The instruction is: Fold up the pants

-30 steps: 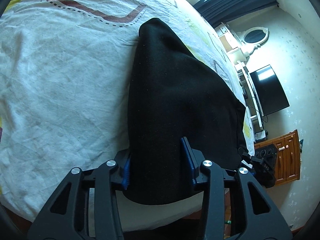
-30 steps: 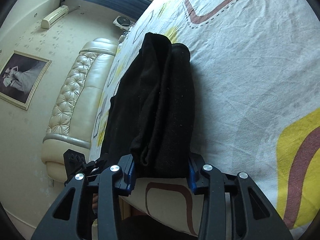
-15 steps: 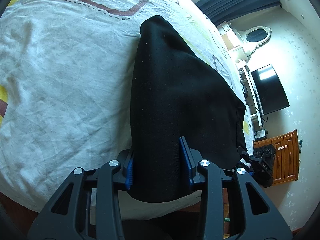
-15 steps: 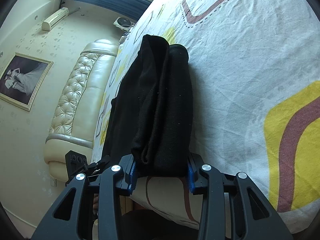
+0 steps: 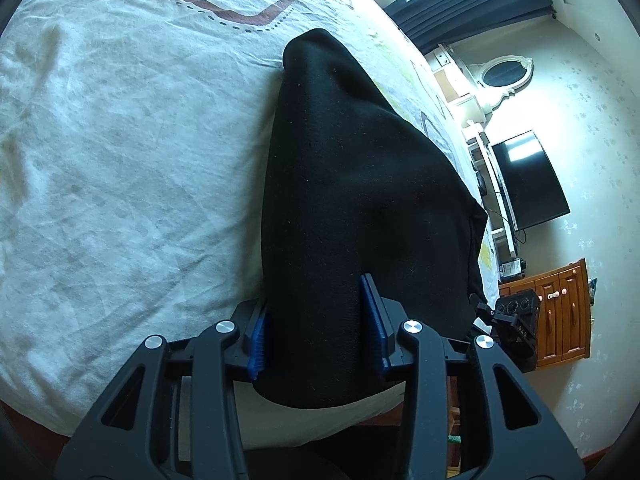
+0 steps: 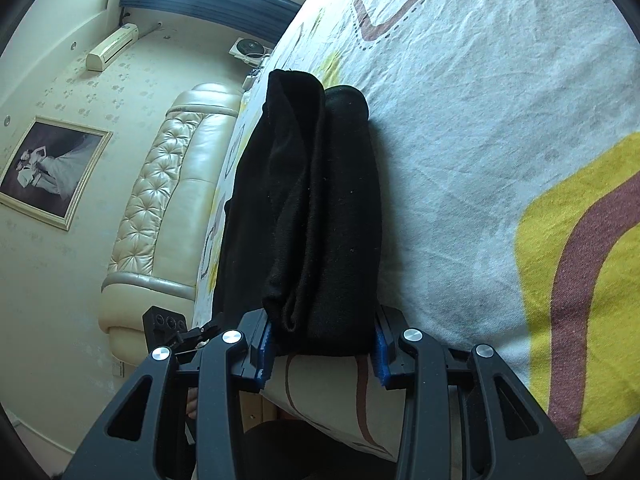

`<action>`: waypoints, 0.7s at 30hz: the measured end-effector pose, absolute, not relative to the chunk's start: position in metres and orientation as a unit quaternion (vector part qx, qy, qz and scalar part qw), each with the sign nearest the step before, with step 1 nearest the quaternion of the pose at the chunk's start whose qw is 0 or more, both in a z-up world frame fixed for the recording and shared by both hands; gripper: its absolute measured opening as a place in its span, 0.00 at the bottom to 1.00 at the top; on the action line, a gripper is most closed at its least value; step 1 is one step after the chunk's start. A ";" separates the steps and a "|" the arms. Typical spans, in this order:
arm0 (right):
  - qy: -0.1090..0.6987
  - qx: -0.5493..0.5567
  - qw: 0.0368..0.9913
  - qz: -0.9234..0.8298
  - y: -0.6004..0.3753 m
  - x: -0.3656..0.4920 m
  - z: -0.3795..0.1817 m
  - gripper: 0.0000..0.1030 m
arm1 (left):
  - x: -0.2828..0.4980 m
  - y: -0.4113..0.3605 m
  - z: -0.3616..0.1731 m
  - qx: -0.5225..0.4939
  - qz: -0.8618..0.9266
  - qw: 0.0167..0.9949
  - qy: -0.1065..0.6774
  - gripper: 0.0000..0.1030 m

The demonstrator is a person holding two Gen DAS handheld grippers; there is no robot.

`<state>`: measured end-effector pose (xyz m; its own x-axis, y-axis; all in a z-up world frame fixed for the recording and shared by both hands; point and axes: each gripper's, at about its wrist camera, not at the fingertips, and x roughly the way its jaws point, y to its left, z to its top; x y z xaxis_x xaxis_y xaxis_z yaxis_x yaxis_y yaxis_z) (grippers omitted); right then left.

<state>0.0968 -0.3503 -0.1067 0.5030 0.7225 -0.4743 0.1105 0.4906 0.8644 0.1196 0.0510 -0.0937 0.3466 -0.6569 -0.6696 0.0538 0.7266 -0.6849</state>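
Item: black knit fabric pants, folded into a long band, lying on a white patterned bedsheet with maroon and yellow motifs, near end at the mattress edge. Long axis: straight ahead from both claws, running away across the bed. Left gripper: blue-padded jaws at a medium gap, filled by the near end of the cloth, holding the smooth single-surface side. Right gripper: jaws likewise closed onto the near end, gripping the side where stacked layers and edges show. Both ends equally close to their claws; neither arm is nearer. Judged position in task: lengthwise fold done, near end probably to be carried forward along the axis toward the far end. Containers: none in view. Surroundings: cream tufted leather headboard, dark television, wooden cabinet.
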 end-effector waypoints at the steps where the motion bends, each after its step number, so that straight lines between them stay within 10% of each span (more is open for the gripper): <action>1: 0.452 0.462 0.733 0.210 -0.352 0.097 -0.109 0.37 | 0.120 0.051 -0.095 -0.288 -0.233 0.768 0.522 0.39; 14: 0.443 0.470 0.730 0.224 -0.361 0.092 -0.112 0.39 | 0.112 0.049 -0.093 -0.292 -0.235 0.773 0.512 0.49; 21: 0.428 0.487 0.723 0.238 -0.367 0.084 -0.110 0.47 | 0.112 0.034 -0.085 -0.285 -0.249 0.777 0.503 0.88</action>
